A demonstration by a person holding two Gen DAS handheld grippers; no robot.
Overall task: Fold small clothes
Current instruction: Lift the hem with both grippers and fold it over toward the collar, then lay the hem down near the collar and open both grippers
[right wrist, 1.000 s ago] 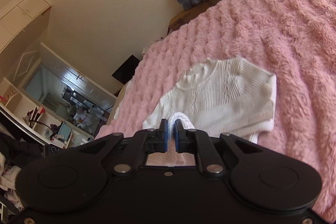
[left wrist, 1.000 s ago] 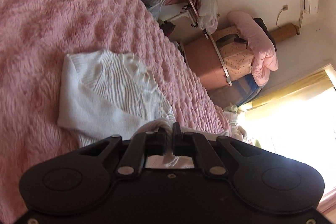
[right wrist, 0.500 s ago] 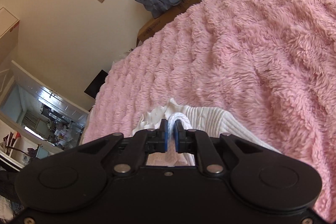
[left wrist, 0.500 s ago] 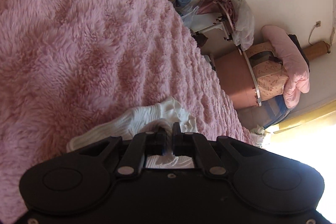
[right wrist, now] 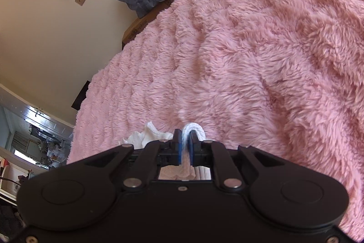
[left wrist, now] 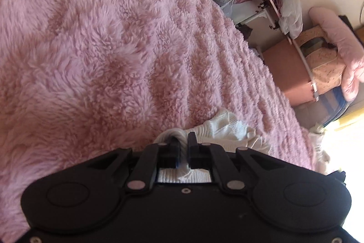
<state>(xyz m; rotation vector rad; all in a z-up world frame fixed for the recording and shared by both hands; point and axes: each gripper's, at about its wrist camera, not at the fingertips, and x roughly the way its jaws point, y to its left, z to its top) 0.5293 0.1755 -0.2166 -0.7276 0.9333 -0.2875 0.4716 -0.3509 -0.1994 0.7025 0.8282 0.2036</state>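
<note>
White knit sweater (left wrist: 224, 126), one garment, lies bunched on one pink fluffy blanket (left wrist: 102, 49) just below both grippers. Left gripper (left wrist: 183, 140): jaws starting to open, a fold of the knit's edge still pinched between them. Right gripper (right wrist: 185, 137): jaws closed tight on another fold of the same sweater.
</note>
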